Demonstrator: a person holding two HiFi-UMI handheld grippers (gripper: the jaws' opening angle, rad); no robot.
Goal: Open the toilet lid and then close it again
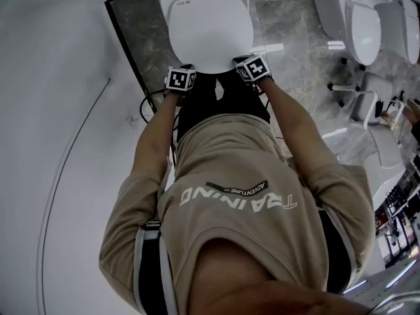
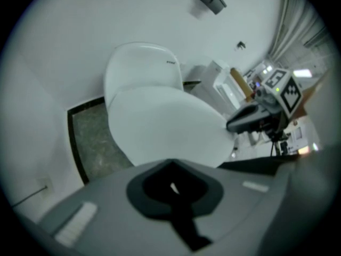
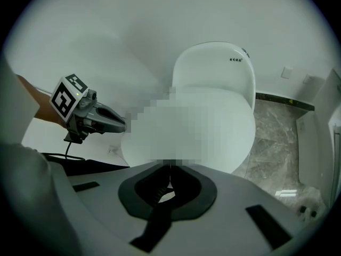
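The white toilet lid (image 1: 210,38) lies down flat over the bowl, below the rounded back part (image 2: 144,63). My left gripper (image 1: 186,69) is shut at the lid's front left edge with nothing between its jaws. At the front right edge my right gripper (image 1: 241,62) is shut too, also with nothing in it. In the left gripper view the lid (image 2: 165,127) fills the middle just past my shut left gripper (image 2: 173,188), and the right gripper (image 2: 250,120) shows at its right rim. The right gripper view has the lid (image 3: 242,127) ahead of my right gripper (image 3: 169,183), with the left gripper (image 3: 104,122) at the lid's left.
The toilet stands on a dark-framed marble floor panel (image 1: 141,31). Other white toilets (image 1: 364,25) stand to the right. A black cable (image 1: 146,107) loops on the floor at the left. A white wall (image 2: 106,15) rises behind the toilet.
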